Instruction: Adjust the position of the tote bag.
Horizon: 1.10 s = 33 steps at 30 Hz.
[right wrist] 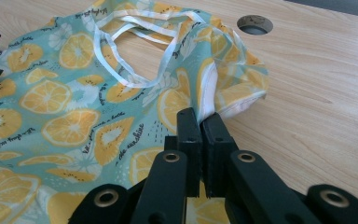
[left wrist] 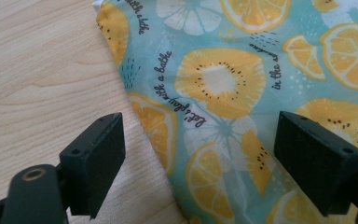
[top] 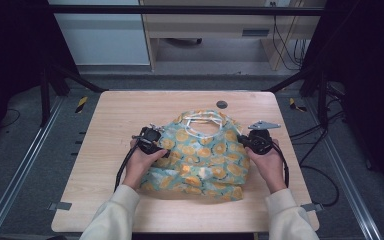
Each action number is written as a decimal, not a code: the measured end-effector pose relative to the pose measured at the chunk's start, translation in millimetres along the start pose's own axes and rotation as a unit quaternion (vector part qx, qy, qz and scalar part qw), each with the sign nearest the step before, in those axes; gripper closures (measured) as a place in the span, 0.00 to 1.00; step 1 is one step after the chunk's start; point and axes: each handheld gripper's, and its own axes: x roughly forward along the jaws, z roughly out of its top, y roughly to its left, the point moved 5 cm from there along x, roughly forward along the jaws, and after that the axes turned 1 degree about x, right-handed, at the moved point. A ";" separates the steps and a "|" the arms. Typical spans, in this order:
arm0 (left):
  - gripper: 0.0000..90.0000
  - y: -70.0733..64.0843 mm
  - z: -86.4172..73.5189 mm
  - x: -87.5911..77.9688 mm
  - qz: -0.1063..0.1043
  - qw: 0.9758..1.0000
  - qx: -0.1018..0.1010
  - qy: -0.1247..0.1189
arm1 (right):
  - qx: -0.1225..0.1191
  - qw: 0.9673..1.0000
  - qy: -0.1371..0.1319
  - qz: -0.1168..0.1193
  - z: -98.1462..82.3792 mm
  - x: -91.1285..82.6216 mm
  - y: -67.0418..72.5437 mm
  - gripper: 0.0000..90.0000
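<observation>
In the high view the person's forearms are cut off by the bottom edge, and each hand covers most of its tongs; the left tongs (top: 152, 141) and right tongs (top: 258, 141) are too small there to tell how their jaws stand; the fruit-print bag (top: 202, 157) hides the surface (top: 130, 112) beneath it; in the left gripper view the bag (left wrist: 242, 79) runs off the top, right and bottom edges, and its printed writing is partly cut; in the right gripper view the closed jaws hide the pinched fold of fabric, and the bag (right wrist: 65, 112) leaves the left edge.
</observation>
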 end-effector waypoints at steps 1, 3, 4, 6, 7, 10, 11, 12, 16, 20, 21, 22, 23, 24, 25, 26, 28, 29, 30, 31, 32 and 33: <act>0.19 0.0 -0.5 0.2 0.000 1.000 0.000 0.003 | 0.001 1.000 0.000 0.000 0.0 0.0 0.0 0.97; 0.22 0.2 -1.1 1.0 0.000 1.000 -0.002 0.003 | 0.002 1.000 0.000 0.000 0.0 -0.1 -0.1 0.97; 0.24 0.3 -1.2 1.2 0.000 1.000 -0.002 0.003 | 0.001 1.000 0.000 0.000 0.1 -0.1 0.1 0.97; 0.27 0.7 -2.1 1.9 -0.001 1.000 -0.003 0.006 | 0.000 1.000 0.000 0.000 0.1 -0.1 0.1 0.97; 0.28 0.8 -2.6 2.5 -0.003 1.000 -0.005 0.006 | 0.002 1.000 0.000 0.000 0.2 -0.4 0.3 0.97; 0.31 1.3 -3.9 3.0 -0.004 1.000 -0.007 0.008 | 0.002 1.000 -0.001 0.000 0.2 -0.5 -0.1 0.97; 0.32 1.4 -3.9 3.0 -0.005 1.000 -0.009 0.008 | 0.001 1.000 -0.001 0.000 0.2 -0.5 -0.3 0.97; 0.32 1.5 -3.9 2.8 -0.005 1.000 -0.009 0.008 | 0.001 1.000 -0.001 -0.001 0.3 -0.6 -0.3 0.97; 0.36 1.4 -3.8 2.1 -0.005 1.000 -0.008 0.008 | 0.000 1.000 -0.001 -0.003 0.3 -0.8 -0.6 0.97; 0.44 -0.4 -3.4 1.0 -0.006 1.000 -0.003 0.006 | 0.002 1.000 0.000 -0.001 0.2 -0.7 0.0 0.98; 0.45 -0.8 -3.4 0.5 -0.007 1.000 -0.001 0.007 | 0.002 1.000 0.000 -0.001 0.2 -0.7 0.0 0.98; 0.48 -1.1 -3.0 0.3 -0.003 1.000 0.001 0.004 | 0.002 1.000 0.000 -0.001 0.2 -0.7 0.1 0.97; 0.52 -1.0 -2.9 -0.3 0.000 1.000 0.005 0.004 | 0.001 1.000 0.000 -0.002 0.3 -0.7 0.2 0.97; 0.56 -1.4 -2.8 -0.3 0.000 1.000 0.007 0.002 | -0.001 1.000 -0.001 -0.003 0.4 -0.7 0.0 0.97; 0.58 -2.2 -2.8 -0.5 -0.005 1.000 0.008 0.002 | -0.002 1.000 -0.001 -0.003 0.5 -0.8 -0.1 0.97; 0.61 -2.9 -2.8 -0.7 -0.007 1.000 0.010 0.002 | -0.002 1.000 -0.001 -0.003 0.5 -0.9 0.0 0.97; 0.68 -4.2 -2.7 -1.4 -0.012 1.000 0.015 0.003 | -0.001 1.000 -0.001 -0.003 0.4 -0.8 -0.1 0.97; 0.72 -5.1 -2.7 -1.4 -0.012 1.000 0.019 0.001 | -0.003 1.000 0.000 -0.003 0.4 -0.8 0.1 0.97; 0.77 -5.5 -2.8 -1.5 -0.010 1.000 0.024 -0.001 | -0.005 1.000 0.000 -0.002 0.5 -0.7 0.2 0.97; 0.81 -6.0 -3.1 -1.7 -0.011 1.000 0.028 -0.003 | -0.005 1.000 -0.001 -0.002 0.6 -0.7 0.3 0.97; 0.86 -6.8 -3.5 -1.6 -0.014 0.999 0.029 -0.006 | -0.004 1.000 -0.001 -0.001 0.8 -0.9 0.5 0.97; 0.90 -6.9 -3.9 -1.7 -0.013 0.999 0.030 -0.007 | -0.005 1.000 -0.001 -0.002 0.9 -1.0 0.4 0.98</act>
